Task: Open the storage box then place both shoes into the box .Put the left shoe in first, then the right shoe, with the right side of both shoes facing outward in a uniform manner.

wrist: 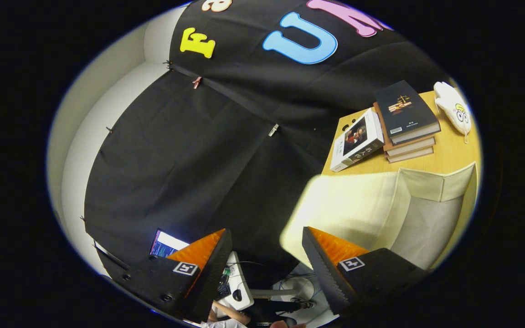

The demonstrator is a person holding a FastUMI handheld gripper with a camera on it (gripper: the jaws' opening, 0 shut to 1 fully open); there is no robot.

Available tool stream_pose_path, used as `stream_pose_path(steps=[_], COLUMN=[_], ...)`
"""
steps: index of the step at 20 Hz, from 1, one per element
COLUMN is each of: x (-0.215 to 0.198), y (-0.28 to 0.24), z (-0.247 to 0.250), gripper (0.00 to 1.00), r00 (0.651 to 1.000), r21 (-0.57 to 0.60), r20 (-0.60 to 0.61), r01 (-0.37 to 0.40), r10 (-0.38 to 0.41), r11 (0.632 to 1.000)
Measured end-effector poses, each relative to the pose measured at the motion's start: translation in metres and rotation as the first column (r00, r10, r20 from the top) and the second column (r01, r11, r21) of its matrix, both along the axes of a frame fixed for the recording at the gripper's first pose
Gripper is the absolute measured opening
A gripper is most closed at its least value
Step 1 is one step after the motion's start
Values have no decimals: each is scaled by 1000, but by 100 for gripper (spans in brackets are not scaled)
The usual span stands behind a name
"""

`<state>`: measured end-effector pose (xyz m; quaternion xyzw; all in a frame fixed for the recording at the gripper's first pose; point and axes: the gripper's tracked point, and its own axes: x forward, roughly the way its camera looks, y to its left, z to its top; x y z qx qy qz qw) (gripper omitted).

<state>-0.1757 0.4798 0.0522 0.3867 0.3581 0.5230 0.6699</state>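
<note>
A cream fabric storage box (362, 209) stands on the wooden table (449, 157), just ahead of the right finger. Its near face is close and blurred. Further right, a pale inner wall and a folded flap (435, 184) along the top edge are visible, so the box looks open on that side. My gripper (266, 231) is open, with a wide gap between the fingers and nothing in it. The left finger (208, 255) hangs off the table's side, in front of the black cloth wall. The whole view is tilted.
Beyond the box, a stack of books (406, 120) lies on the table with a white-covered book (357, 140) beside it. A white mitt with cartoon eyes (453, 107) lies at the far edge. Below the fingers are a lit screen (164, 243), a small desk and a person's arm (230, 314).
</note>
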Motion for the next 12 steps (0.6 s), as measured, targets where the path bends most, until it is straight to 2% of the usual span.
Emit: stream_pose_path(steps=[5,8,12], x=[3,-1,5], y=[-10,-40,-95], z=[-3,-4,-25], gripper=[96,96,96], r00=[998,994,966], r21=[-11,-32,-125], r20=[52,99,230], r01=[32,56,151], r10=[-31,-52,-120], r11=[999,998,981])
